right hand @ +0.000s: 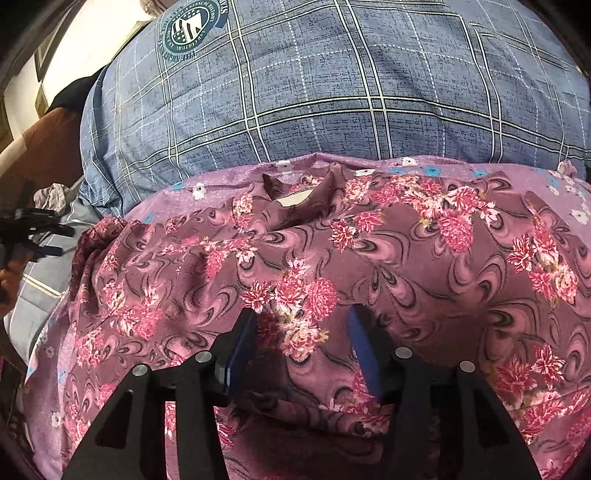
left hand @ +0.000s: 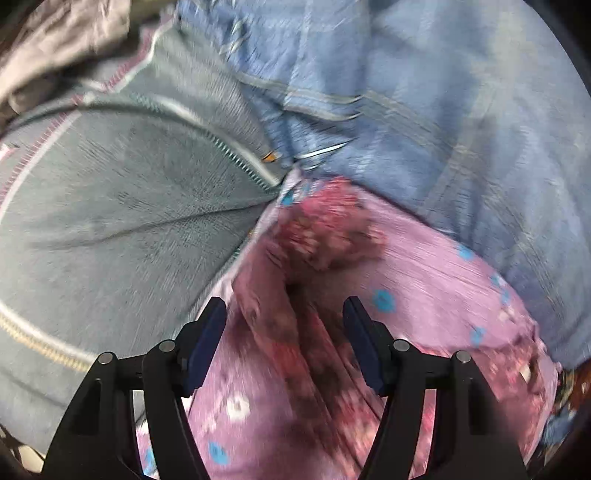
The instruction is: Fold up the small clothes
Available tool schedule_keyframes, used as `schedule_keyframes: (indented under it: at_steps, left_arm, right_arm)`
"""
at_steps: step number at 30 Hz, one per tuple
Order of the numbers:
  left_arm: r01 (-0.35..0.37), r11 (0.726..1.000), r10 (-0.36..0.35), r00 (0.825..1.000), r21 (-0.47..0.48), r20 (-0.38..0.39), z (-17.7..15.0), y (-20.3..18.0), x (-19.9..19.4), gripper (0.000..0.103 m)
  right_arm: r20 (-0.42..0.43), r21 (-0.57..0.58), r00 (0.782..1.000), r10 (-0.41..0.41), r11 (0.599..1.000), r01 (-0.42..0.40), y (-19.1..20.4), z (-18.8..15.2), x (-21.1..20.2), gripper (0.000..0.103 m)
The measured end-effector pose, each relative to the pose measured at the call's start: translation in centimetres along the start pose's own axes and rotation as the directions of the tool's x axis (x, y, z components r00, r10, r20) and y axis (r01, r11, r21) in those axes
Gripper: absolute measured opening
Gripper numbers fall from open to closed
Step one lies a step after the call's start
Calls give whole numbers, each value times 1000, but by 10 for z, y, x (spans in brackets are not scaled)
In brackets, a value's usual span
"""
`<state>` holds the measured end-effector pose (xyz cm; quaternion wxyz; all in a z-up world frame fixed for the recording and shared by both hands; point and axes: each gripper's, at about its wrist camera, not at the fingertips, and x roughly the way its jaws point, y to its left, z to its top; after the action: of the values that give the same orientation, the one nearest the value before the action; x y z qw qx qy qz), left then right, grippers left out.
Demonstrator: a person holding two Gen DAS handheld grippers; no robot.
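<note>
On blue plaid bedding [right hand: 332, 92] — round crest, unreadable txt

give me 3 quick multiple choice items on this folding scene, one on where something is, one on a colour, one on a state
1. In the right wrist view, where is the round printed emblem?
A. on the floral garment
B. on the blue checked fabric, upper left
C. on the hand-held gripper

2. What colour are the small dots along the lilac fabric's edge?
A. turquoise
B. yellow
C. black

3. How do the right hand-held gripper jaws stand?
A. shut on the cloth
B. open, over the floral garment
C. out of view

Answers:
1 B, the emblem sits on the blue checked fabric beyond the floral garment.
2 A, the dots show bright turquoise on the lilac fabric.
3 B, a wide gap shows between the blue pads.
</note>
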<state>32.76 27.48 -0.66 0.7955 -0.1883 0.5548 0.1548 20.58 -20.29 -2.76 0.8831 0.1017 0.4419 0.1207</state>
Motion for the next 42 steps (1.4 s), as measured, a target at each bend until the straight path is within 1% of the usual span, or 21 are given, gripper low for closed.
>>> schedule_keyframes:
  at_steps: [3, 4, 5, 6, 7, 9, 14, 19, 21, 24, 25, 28, 29, 32, 33, 35, 37, 38, 39, 40, 42]
  left_arm:
    - [6, 999, -6, 1000, -40, -12, 4, 5, 28, 62]
    - [7, 999, -7, 1000, -52, -2, 5, 8, 32, 45]
    - [19, 998, -19, 1000, -62, 5, 5, 10, 34, 32]
    - [52, 996, -52, 999, -71, 1, 4, 13, 37, 12]
    - [84, 993, -84, 996, -81, -1, 2, 15, 36, 8]
    - [110, 991, -107, 994, -83, 35, -2, 18, 27, 5]
    - [217, 975, -210, 971, -53, 116, -22, 6, -22, 5]
    - [313, 949, -314, 940, 32, 130, -51, -39, -72, 4]
    - [356, 931, -363, 924, 77, 121, -64, -66, -88, 4]
    - [414, 896, -432, 897, 160, 96, -80, -113, -110, 4]
    - [442, 876, -463, 883, 190, 79, -90, -134, -116, 4]
    - [493, 830, -519, 854, 260, 35, -115, -185, -129, 5]
    - [516, 807, -541, 841, 288, 10, -129, -206, -127, 5]
    - [573, 760, -575, 813, 307, -94, -171, -249, -108, 5]
    - [582, 753, -571, 810, 307, -134, -185, -260, -100, 5]
    - [568, 760, -527, 823, 317, -211, -213, -281, -72, 5]
    - [515, 792, -441, 854, 329, -277, -240, -295, -34, 5]
    - [480, 808, -395, 872, 341, -290, -249, -299, -21, 5]
    - [455, 818, -363, 883, 351, -298, -254, -301, -11, 5]
    - [460, 814, -366, 881, 356, -301, -256, -299, -7, 7]
    - [494, 801, -404, 863, 338, -303, -253, -289, -17, 15]
  right_arm:
    - [2, 10, 1000, 22, 1000, -22, -2, 0, 0, 57]
    - [3, 14, 1000, 27, 1000, -27, -3, 0, 0, 58]
    - [4, 18, 999, 34, 999, -34, -4, 0, 0, 58]
    - [5, 22, 999, 41, 999, -41, -5, -1, 0, 58]
    - [6, 25, 999, 45, 999, -45, -6, -1, 0, 59]
    - [8, 31, 999, 54, 998, -54, -7, 0, -1, 59]
    - [10, 43, 997, 71, 997, -71, -9, -1, -2, 59]
    - [7, 75, 995, 104, 992, -104, -15, 1, -5, 59]
    - [-5, 95, 994, 108, 990, -107, -17, 4, -7, 58]
    - [-23, 169, 995, 95, 982, -89, -25, 12, -19, 58]
    - [-17, 189, 996, 92, 978, -87, -28, 13, -24, 58]
    - [22, 252, 998, 55, 966, -59, -49, 18, -45, 62]
    - [25, 274, 999, 33, 961, -39, -60, 18, -53, 63]
    - [19, 318, 1000, -5, 948, -1, -84, 13, -66, 64]
    - [12, 340, 1000, -11, 940, 6, -95, 8, -70, 64]
    - [7, 380, 1000, -1, 925, -1, -109, -1, -73, 63]
    - [8, 416, 1000, 19, 909, -20, -118, -9, -77, 63]
    - [15, 427, 999, 29, 904, -33, -121, -11, -80, 63]
    - [21, 434, 999, 38, 900, -43, -122, -12, -82, 63]
    - [23, 438, 999, 42, 898, -48, -122, -12, -83, 63]
    - [27, 443, 998, 55, 894, -62, -119, -12, -86, 65]
